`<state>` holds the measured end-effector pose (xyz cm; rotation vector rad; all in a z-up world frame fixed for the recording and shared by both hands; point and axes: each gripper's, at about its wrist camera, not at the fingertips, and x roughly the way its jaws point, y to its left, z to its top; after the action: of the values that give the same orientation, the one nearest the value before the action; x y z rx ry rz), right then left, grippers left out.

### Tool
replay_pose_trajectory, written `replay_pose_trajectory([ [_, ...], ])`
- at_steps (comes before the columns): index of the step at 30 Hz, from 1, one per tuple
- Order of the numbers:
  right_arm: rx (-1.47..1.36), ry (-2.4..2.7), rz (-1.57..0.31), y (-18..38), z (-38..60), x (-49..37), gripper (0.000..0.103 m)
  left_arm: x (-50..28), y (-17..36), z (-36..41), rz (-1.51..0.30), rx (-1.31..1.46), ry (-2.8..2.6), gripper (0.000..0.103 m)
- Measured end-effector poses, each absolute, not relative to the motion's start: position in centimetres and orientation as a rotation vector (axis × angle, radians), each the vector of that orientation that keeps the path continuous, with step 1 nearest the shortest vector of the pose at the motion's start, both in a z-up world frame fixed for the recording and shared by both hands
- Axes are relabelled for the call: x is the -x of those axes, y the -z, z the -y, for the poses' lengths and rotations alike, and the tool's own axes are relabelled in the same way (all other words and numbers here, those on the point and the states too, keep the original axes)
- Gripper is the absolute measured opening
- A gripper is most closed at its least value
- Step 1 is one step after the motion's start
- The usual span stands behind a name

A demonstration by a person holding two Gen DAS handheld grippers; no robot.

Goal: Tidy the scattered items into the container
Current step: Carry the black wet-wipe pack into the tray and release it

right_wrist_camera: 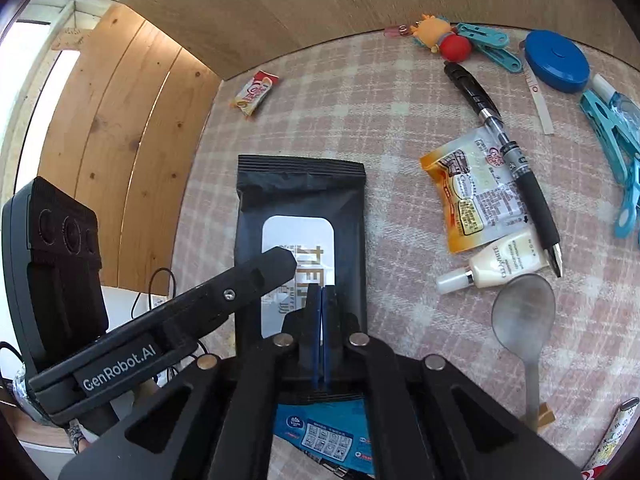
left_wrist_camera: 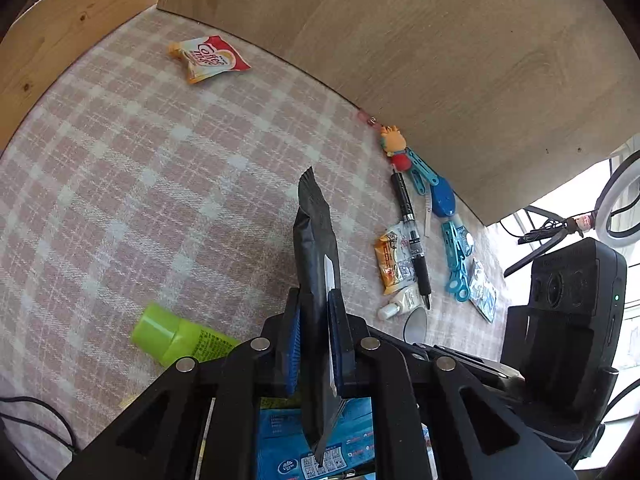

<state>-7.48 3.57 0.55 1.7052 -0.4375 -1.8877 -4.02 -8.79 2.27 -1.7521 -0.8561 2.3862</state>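
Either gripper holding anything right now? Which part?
Left gripper pinches the black wipes pack across its faces, near its lower end, edge-on. Right gripper is shut, seemingly empty.

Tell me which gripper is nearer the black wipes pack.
Left. The left gripper is clamped on the black wipes pack, holding it edge-up; the right gripper hovers shut just before it.

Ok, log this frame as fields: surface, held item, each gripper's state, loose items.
surface: pink plaid cloth
held item: black wipes pack, on edge
left gripper: shut on the pack
right gripper: shut, empty, over the pack's label
loose items: black pen, spoon, blue tape measure, green tube, creamer sachet
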Motion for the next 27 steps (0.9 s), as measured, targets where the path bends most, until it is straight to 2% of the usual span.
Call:
replay_pose_trajectory([
  [3,-1.713,1.946,0.354,-1.1,-3.9,7.1,0.002,3.8,-2.7,8.1,0.815,1.774,-2.401,0.011],
  [12,-1.593,2.089,0.339,-5.7,-11.3,3.1,0.002,2.1,-7.5,4.2,0.678,1.704,-2.436,0.010],
  [18,-1.566,2.268,0.412,-8.6,-20.9,-1.4,0.004,0.7,-11.8,-2.3,0.553,1.601,-2.389,0.010],
  [21,-1.574,2.367,0.469,-9.5,-26.0,-3.8,0.013,0.2,-13.0,-7.2,0.486,1.562,-2.326,0.010],
  [23,-1.595,2.442,0.501,-9.8,-29.5,-5.6,0.029,-0.1,-13.7,-10.7,0.424,1.542,-2.292,0.010],
  [25,-1.611,2.505,0.539,-10.0,-32.8,-7.4,0.037,-0.5,-14.2,-14.3,0.373,1.527,-2.245,0.010],
  [27,-1.627,2.565,0.577,-10.2,-36.5,-9.5,0.039,-0.9,-14.6,-17.6,0.352,1.512,-2.177,0.010],
])
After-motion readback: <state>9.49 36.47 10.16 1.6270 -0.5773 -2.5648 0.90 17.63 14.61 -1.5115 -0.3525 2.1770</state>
